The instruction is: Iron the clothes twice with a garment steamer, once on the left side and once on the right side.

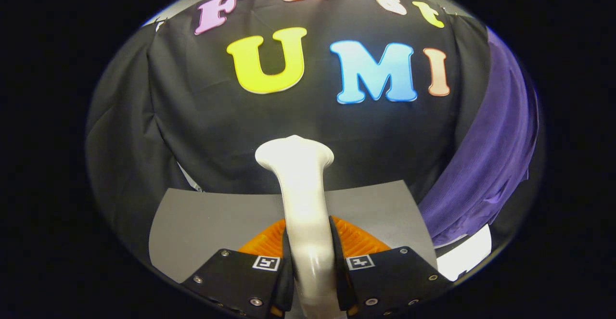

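Note:
A white garment steamer [299, 184] stands upright between my fingers, its flared head rising beyond them toward the black cloth wall. My gripper [308, 247] is shut on the steamer's handle, with both fingers [288, 256] pressed against its sides. A purple garment [486, 165] hangs to the right of the steamer, draped down along the wall. The steamer head is apart from the garment and points at the wall.
A grey mat [207, 218] lies on the table under and beyond the fingers. A white surface [469, 254] shows below the garment's lower end. The black cloth wall [202, 117] closes the space ahead and to the left.

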`<state>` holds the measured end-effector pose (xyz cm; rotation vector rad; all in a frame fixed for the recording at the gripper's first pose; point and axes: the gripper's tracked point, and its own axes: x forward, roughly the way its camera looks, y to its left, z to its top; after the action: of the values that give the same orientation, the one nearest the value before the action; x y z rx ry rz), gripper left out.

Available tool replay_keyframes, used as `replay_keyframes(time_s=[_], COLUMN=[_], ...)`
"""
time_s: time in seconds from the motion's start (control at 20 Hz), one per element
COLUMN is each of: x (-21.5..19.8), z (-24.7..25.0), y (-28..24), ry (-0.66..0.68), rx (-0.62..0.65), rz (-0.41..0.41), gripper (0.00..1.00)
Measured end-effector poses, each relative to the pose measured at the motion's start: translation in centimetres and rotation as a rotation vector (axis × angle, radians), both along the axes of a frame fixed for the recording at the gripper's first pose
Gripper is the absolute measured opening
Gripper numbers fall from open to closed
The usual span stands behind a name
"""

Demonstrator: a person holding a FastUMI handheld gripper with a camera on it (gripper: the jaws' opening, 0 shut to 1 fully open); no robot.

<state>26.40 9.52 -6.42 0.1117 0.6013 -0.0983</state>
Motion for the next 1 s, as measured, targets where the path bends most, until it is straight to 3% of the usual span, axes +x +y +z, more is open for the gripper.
replay_keyframes(time_s=[0.3, 1.0], x=[-8.2, -27.6], z=[2.9, 2.1], y=[-4.4, -12.7], ry=[-0.143, -0.239], rx=[-0.041, -0.140], rz=[-0.002, 0.177], gripper=[0.35, 0.34])
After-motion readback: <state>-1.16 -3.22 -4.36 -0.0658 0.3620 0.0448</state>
